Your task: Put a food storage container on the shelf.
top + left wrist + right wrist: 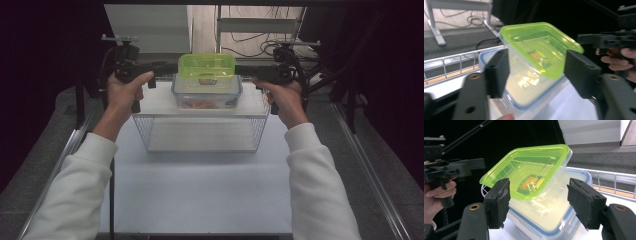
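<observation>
So there's a wire rack sitting on the white table, and on its top shelf two plastic boxes are stacked. The bottom one is a clear box with a blue-rimmed lid and something reddish inside. Sitting on top of it is a smaller clear box with a lime green lid, pushed toward the far side of the lower box.

The person in white sleeves is holding one gripper in each hand, one on either side of the stack. The left gripper is hanging just left of the boxes and the right gripper just right of them, both pointing inward at about the height of the green lid.

In the left gripper view the two black jaws are standing apart, with the green-lidded box and the blue-rimmed box showing between them further off, and the pads aren't pressing on anything. The other hand with its gripper is showing at the far right there.

Same deal in the right gripper view: jaws spread wide, the green-lidded box framed in the gap over the blue-rimmed one, nothing being gripped. So both grippers are open and empty, and the boxes are just resting on the rack
</observation>
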The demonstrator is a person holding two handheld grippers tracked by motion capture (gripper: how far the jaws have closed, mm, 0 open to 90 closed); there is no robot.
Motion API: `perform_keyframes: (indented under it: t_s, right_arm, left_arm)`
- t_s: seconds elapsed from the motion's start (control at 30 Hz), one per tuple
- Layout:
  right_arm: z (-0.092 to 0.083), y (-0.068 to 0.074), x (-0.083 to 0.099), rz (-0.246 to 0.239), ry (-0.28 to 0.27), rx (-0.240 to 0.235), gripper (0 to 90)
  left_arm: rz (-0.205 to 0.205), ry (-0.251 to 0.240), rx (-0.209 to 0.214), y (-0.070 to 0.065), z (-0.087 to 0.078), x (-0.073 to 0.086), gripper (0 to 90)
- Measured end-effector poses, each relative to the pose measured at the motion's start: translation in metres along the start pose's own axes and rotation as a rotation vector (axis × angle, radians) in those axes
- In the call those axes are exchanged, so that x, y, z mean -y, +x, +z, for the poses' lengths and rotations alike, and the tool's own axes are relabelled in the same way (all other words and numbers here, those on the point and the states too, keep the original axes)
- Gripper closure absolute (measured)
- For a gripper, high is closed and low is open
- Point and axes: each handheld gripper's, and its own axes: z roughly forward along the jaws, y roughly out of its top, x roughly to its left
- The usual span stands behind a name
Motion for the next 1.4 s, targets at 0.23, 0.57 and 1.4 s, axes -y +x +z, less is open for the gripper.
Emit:
perform_keyframes:
  t_s: [0.23, 0.57, 1.4]
  right_arm:
    - [-0.011, 0.001, 0.005, 0.006, -0.007, 0.003, 32.7]
    - [-0.008, -0.003, 0.010, 0.008, 0.021, -0.002, 31.6]
    - [-0.009, -0.007, 0.014, 0.004, 0.025, -0.017, 31.1]
  left_arm:
    - [0.056, 0.037, 0.068, -0.011, -0.006, 0.025, 89.7]
    - [0.057, 0.128, 0.078, -0.016, 0.042, 0.035, 90.0]
    - [0.030, 0.136, 0.066, -0.006, 0.045, 0.036, 89.5]
